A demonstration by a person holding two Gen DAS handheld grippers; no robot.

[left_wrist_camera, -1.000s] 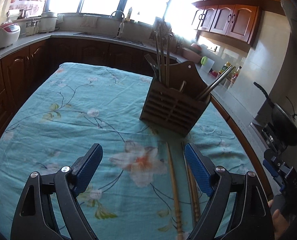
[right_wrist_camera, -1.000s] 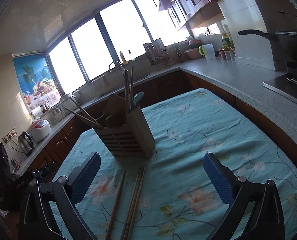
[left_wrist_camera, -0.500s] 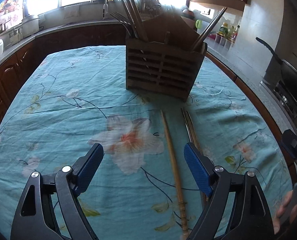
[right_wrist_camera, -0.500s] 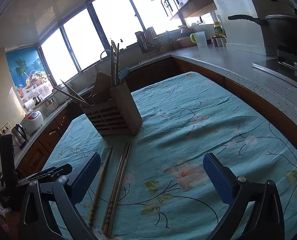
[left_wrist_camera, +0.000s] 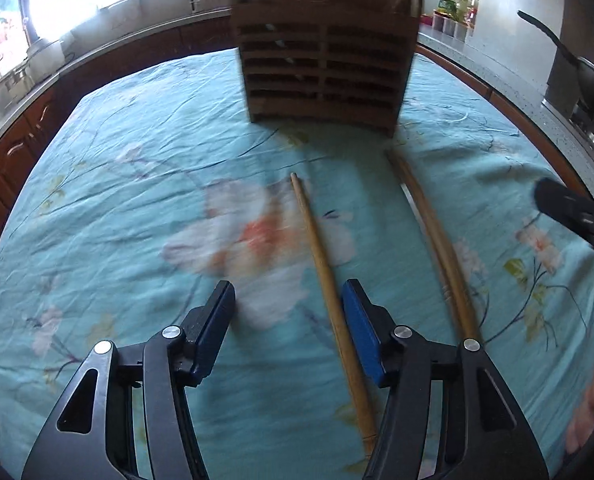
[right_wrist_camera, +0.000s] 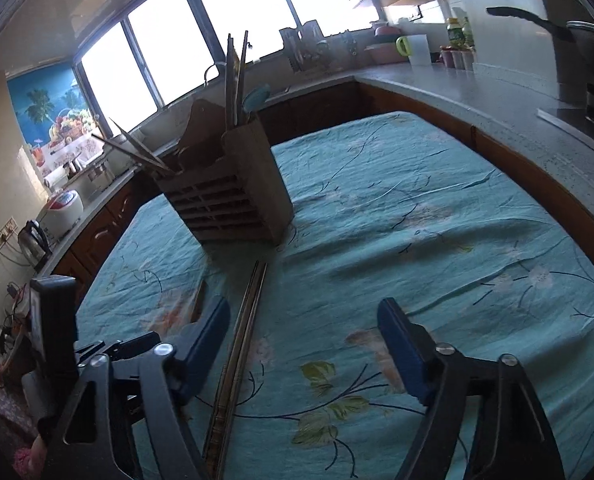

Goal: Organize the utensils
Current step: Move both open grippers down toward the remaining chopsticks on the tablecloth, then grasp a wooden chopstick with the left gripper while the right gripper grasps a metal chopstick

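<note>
A wooden slatted utensil holder [left_wrist_camera: 325, 76] stands on the teal flowered tablecloth [left_wrist_camera: 117, 184], with chopsticks and a spoon in it; it also shows in the right wrist view [right_wrist_camera: 233, 196]. A single wooden chopstick [left_wrist_camera: 321, 256] lies on the cloth between the fingers of my left gripper [left_wrist_camera: 287, 316], close to the right pad. The gripper is open, low over the cloth. A pair of chopsticks [left_wrist_camera: 437, 236] lies to the right. In the right wrist view that pair [right_wrist_camera: 241, 340] lies between the fingers of my open right gripper [right_wrist_camera: 303, 336], near the left pad.
The table's right edge [right_wrist_camera: 537, 184] borders a grey countertop [right_wrist_camera: 509, 112] with a black pan [right_wrist_camera: 577, 36], jars and a cup. Wooden cabinets [left_wrist_camera: 21, 136], a rice cooker [right_wrist_camera: 63, 210] and a kettle [right_wrist_camera: 35, 240] line the left side. The right gripper's tip [left_wrist_camera: 569, 208] shows at the right.
Both grippers have dropped lower and moved forward towards the chopsticks. Both have narrowed from wide open. The single chopstick now lies between the left fingers, the pair between the right fingers.
</note>
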